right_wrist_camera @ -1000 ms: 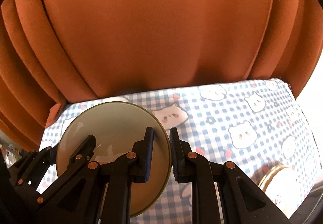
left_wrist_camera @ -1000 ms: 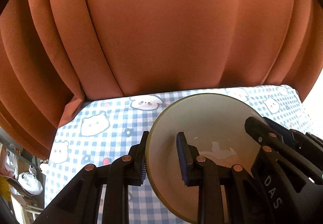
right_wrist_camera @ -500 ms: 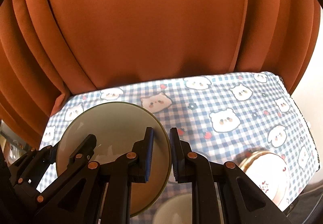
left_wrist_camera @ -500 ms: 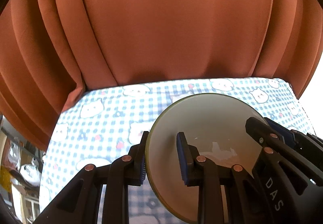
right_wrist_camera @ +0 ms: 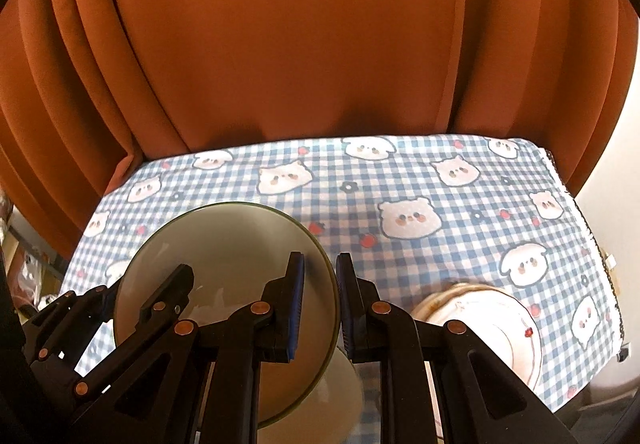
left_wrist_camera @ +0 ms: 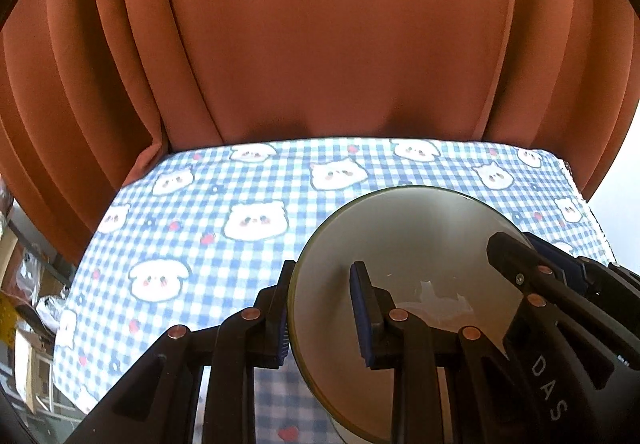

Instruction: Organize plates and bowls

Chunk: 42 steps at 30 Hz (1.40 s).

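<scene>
Both grippers hold one cream bowl with an olive-green rim, lifted above the table. My left gripper [left_wrist_camera: 320, 314] is shut on the bowl's [left_wrist_camera: 412, 244] left rim. My right gripper [right_wrist_camera: 320, 308] is shut on the bowl's [right_wrist_camera: 228, 256] right rim. Each gripper shows in the other's view, the right gripper [left_wrist_camera: 536, 276] and the left gripper [right_wrist_camera: 132, 308], across the bowl. Under the bowl in the right wrist view lies another cream dish [right_wrist_camera: 344, 388]. A white plate stack [right_wrist_camera: 492, 328] with small red marks sits at the lower right.
The table has a blue-and-white checked cloth [left_wrist_camera: 240, 220] with bear faces. An orange curtain [left_wrist_camera: 320, 44] hangs behind the table's far edge. Shelves with clutter [left_wrist_camera: 28, 284] show past the table's left edge.
Both grippers have risen with the bowl and pulled back; more of the tablecloth shows. The white plate stack and the cream dish under the bowl have come further into the right wrist view.
</scene>
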{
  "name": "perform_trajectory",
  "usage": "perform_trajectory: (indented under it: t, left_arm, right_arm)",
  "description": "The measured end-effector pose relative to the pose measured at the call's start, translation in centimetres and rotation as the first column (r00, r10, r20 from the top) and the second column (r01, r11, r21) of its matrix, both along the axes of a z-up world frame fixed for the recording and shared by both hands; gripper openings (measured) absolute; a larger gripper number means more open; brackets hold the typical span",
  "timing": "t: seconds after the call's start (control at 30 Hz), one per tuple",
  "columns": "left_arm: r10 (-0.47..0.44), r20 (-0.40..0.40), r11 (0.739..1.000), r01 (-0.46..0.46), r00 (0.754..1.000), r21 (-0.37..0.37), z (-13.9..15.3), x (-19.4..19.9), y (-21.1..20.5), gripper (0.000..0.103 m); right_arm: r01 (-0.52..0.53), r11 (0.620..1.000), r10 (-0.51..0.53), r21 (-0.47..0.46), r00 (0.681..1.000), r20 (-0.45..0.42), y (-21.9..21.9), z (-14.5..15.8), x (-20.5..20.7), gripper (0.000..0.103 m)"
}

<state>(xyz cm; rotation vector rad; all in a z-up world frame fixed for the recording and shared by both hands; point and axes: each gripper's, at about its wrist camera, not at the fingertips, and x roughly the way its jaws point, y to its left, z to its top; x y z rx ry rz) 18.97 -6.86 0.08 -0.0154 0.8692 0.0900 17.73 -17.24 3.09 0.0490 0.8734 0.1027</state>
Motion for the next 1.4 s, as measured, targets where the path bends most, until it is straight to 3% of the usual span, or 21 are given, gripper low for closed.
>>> perform_trajectory:
  t: [0.57, 1.07, 1.4]
  left_arm:
    - [0.032, -0.096, 0.999, -0.031, 0.995, 0.009, -3.9, -3.8, -2.5, 0.025]
    - [0.082, -0.185, 0.997, -0.082, 0.979, 0.005, -7.4, -3.5, -1.7, 0.025]
    - [0.078, -0.214, 0.997, -0.079, 0.974, 0.004, -8.8, -3.1, -1.9, 0.024]
  right_arm:
    - [-0.075, 0.997, 0.075, 0.003, 0.994, -0.079, -2.6, -3.8, -3.6, 0.02]
    - [-0.139, 0.99, 0.134, -0.014, 0.974, -0.182, -1.2, -7.3, -3.0, 0.02]
    - [-0.154, 0.986, 0.141, -0.056, 0.973, -0.184, -1.1, -8.2, -2.6, 0.02]
